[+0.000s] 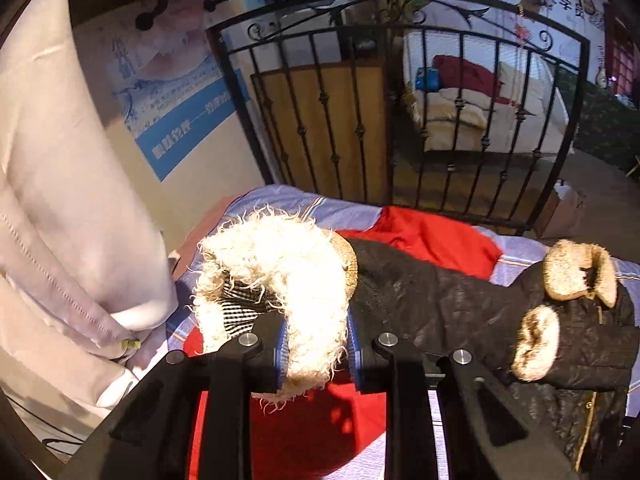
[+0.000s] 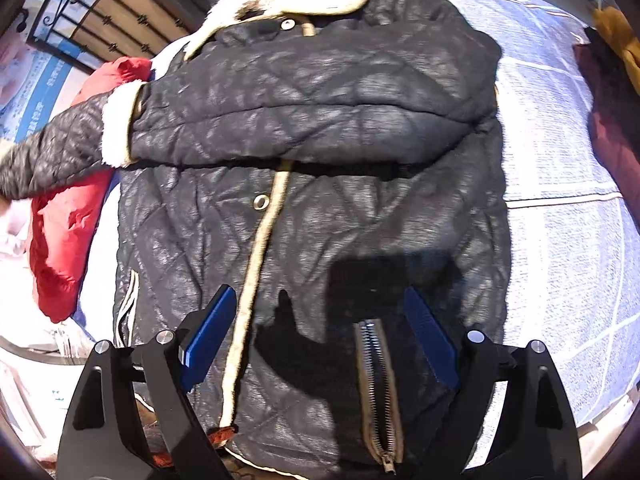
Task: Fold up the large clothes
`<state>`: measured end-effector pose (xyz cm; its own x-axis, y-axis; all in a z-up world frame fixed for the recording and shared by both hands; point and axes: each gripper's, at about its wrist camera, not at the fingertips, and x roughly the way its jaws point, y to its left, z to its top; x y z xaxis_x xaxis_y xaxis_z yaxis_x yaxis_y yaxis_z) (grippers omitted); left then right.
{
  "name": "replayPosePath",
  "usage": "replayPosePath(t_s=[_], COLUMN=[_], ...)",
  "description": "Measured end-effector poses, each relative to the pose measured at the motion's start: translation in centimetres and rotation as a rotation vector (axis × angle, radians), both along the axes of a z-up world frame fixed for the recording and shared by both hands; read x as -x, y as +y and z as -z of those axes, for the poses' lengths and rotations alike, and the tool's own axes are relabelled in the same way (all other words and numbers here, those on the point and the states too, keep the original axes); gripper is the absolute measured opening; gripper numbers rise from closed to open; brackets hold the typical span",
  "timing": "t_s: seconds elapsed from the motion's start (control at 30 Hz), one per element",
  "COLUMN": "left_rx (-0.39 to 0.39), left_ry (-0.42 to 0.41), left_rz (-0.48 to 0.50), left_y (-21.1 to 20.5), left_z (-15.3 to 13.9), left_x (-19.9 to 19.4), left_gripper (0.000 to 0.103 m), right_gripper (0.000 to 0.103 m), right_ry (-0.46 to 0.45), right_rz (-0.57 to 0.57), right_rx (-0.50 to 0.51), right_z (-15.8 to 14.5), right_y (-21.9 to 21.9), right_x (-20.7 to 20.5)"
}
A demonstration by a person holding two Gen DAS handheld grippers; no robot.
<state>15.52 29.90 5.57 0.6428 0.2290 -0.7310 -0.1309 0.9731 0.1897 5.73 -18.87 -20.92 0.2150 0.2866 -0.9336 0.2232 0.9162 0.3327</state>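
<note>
1. The left gripper is squeezed onto the fluffy white fur collar of the black quilted jacket. Its two blue pads press the fur from both sides.
2. The right gripper has its jaws wide apart. It holds nothing and hangs over the bottom part of the jacket, with the zipper between the two blue pads.
3. There is one jacket. It lies on the bed sheet, which is pale blue with stripes.
4. In the right wrist view, one sleeve is folded across the chest, and its white fur cuff sits at 9 o'clock.
5. In the left wrist view, two fur cuffs show at 3 o'clock, one just above the other.
6. I count two metal snaps on the jacket front.
7. One red garment lies beside and partly under the jacket, at 9 o'clock.
8. Far off, at 12 o'clock in the left wrist view, stands one black iron bed rail.
</note>
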Motion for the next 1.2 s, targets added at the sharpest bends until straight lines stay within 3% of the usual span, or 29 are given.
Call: replayPosePath(t_s=[0.1,0.2,0.33,0.5,0.6,0.7,0.77,0.83,0.9,0.97,1.1,1.2], left_rx=[-0.026,0.024,0.086,0.144,0.098,-0.011,-0.043,-0.023,0.074,0.125,0.144,0.155], left_ry=[-0.030,-0.058,-0.059,0.021,0.099,0.194,0.261,0.303,0.371,0.330,0.266,0.228], left_rz=[0.094,0.240,0.445,0.658,0.727,0.742,0.759,0.785,0.833,0.862,0.867,0.791], left_y=[-5.3,-11.6,-22.1,-35.2,-42.4,-48.2,-50.5,-52.1,-52.9,-53.2,-52.7,-48.5], left_z=[-2.2,-4.2,-4.1,0.0,4.6,10.6,13.8,15.1,15.5,14.5,12.3,10.9], left_x=[0.4,1.4,3.0,4.2,4.9,5.4,5.5,6.0,6.7,8.5,10.0,9.3], left_gripper=[0.022,0.022,0.023,0.023,0.025,0.030,0.036,0.044,0.073,0.085,0.090,0.090], right_gripper=[0.085,0.085,0.085,0.085,0.085,0.085,0.085,0.085,0.085,0.085,0.085,0.085], right_ry=[0.000,0.002,0.007,0.013,0.001,0.001,0.014,0.031,0.037,0.038,0.041,0.003], right_rz=[-0.004,0.011,0.053,0.096,0.116,0.148,0.183,0.220,0.248,0.265,0.298,0.278], right_rx=[-0.006,-0.008,-0.022,-0.035,-0.035,-0.039,-0.049,-0.060,-0.072,-0.078,-0.079,-0.086], right_z=[0.0,0.2,0.6,0.8,0.5,0.6,0.9,1.1,1.3,1.5,1.5,0.6], right_y=[0.2,-0.4,-1.6,-2.7,-3.6,-4.5,-5.4,-6.3,-7.1,-7.8,-8.8,-8.7], right_x=[0.1,0.3,0.8,1.3,1.9,2.5,3.1,3.8,4.3,4.6,4.0,2.4])
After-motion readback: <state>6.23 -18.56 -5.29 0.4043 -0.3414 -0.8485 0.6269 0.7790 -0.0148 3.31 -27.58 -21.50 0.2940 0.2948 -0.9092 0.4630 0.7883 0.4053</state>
